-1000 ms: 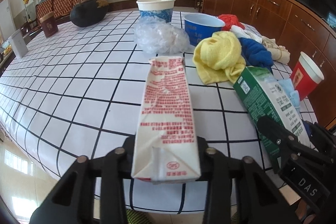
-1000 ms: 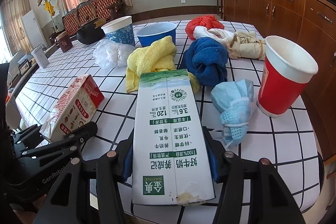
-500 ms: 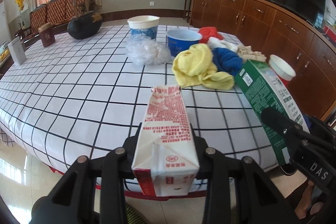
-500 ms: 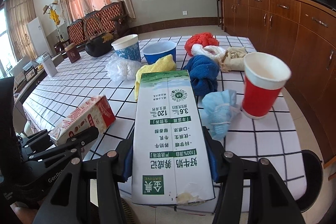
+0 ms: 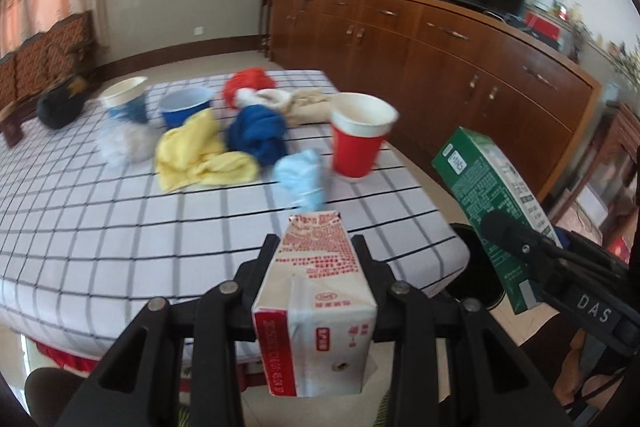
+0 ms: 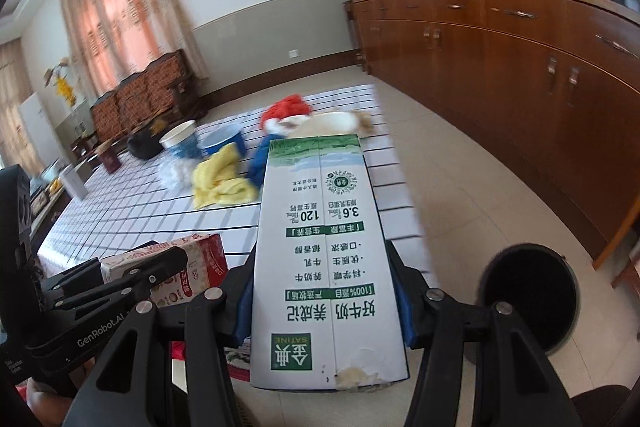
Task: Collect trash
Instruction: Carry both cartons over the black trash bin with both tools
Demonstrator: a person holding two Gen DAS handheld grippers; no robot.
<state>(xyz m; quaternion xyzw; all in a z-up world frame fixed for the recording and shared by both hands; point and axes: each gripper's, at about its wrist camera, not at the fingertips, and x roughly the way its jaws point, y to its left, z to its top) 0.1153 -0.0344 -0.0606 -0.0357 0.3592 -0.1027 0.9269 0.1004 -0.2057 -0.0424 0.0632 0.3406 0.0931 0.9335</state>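
Observation:
My left gripper is shut on a red and white milk carton, held in the air off the table's near corner. My right gripper is shut on a green and white milk carton, also lifted, to the right of the left one. The green carton shows at the right of the left wrist view, the red carton at the left of the right wrist view. A black round bin stands on the floor by the table's corner, below and right of the green carton.
On the checked tablecloth lie a red paper cup, a blue face mask, yellow cloth, blue cloth, a clear bag, two bowls and more rags. A long wooden cabinet runs along the right.
Both grippers have pulled back off the table with their cartons and swung right. The bin on the floor has come into view.

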